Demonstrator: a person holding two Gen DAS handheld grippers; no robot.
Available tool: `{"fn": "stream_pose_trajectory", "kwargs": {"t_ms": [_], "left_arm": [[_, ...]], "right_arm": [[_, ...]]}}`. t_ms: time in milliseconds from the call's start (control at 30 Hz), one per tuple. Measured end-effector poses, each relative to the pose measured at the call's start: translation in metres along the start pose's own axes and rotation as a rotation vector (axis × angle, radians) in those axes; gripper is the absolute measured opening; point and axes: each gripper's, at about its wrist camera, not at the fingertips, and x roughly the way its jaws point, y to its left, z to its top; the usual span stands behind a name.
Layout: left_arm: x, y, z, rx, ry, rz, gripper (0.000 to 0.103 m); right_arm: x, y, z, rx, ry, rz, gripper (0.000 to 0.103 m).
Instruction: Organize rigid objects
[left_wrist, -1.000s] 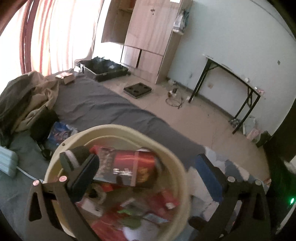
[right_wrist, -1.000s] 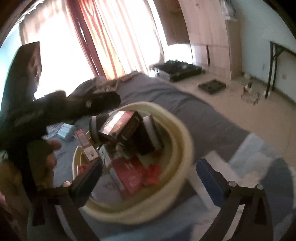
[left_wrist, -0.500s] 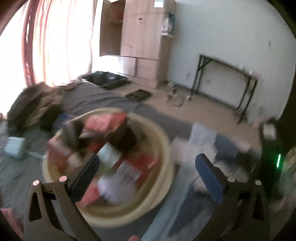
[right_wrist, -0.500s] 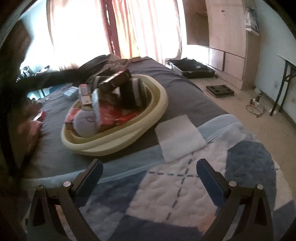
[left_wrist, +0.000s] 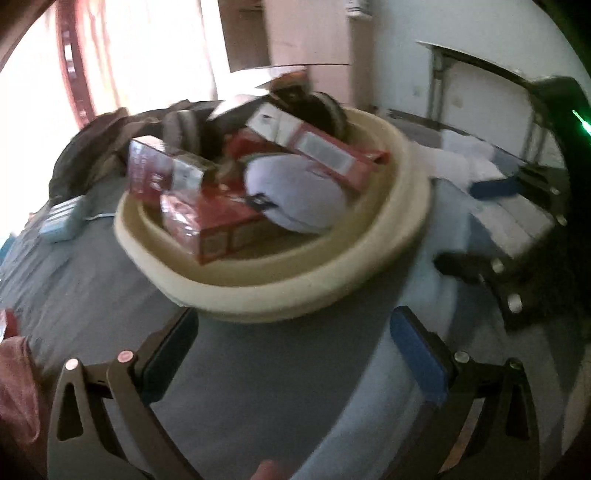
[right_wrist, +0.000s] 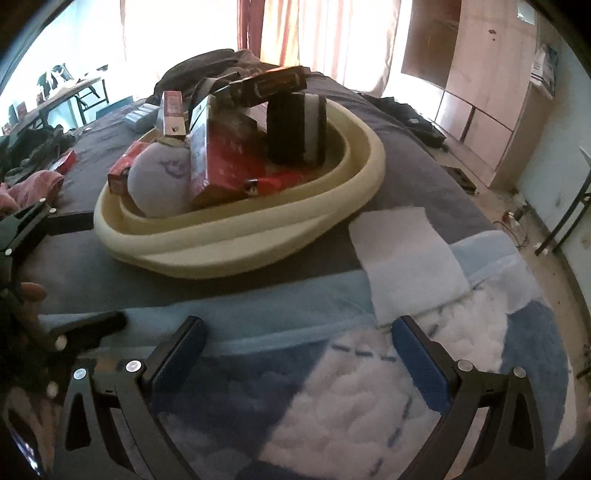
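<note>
A cream oval basin sits on the grey bed, heaped with red boxes, a pale lilac rounded object and a dark box laid on top. In the left wrist view my left gripper is open and empty, just short of the basin's near rim. My right gripper is open and empty too, over the blue and white quilt in front of the basin. The other gripper shows at the right edge of the left wrist view and the left edge of the right wrist view.
A blue and white quilt covers the bed's near end, with a white cloth patch on it. A pile of dark clothes, a pale blue pack and a red box lie around the basin. Wardrobe and folding table stand beyond.
Both grippers have drawn back from over the basin; it now sits on the bed ahead of them. The left view swung round and stays blurred.
</note>
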Motion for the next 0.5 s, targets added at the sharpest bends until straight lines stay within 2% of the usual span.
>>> {"fn": "stream_pose_trajectory", "kwargs": {"t_ms": [67,133,200,300,400,500], "left_arm": [[0.009,-0.010,0.001,0.042,0.034,0.093,0.103],[0.007,-0.012,0.000,0.048,0.023,0.109,0.103],[0.012,-0.003,0.001,-0.017,0.054,0.077,0.103],[0.018,0.016,-0.001,-0.197,0.110,0.015,0.103],[0.020,0.013,0.002,-0.172,0.093,0.043,0.103],[0.024,0.015,0.003,-0.192,0.102,0.017,0.103]], "right_arm": [[0.003,0.002,0.002,-0.006,0.001,-0.014,0.103],[0.006,0.004,0.004,-0.009,0.001,-0.023,0.103],[0.009,0.007,0.006,-0.018,0.000,-0.028,0.103],[0.014,0.009,0.005,-0.025,0.004,-0.029,0.103],[0.015,0.004,0.005,-0.008,0.004,-0.004,0.103],[0.014,0.000,0.005,0.011,0.004,-0.002,0.103]]}}
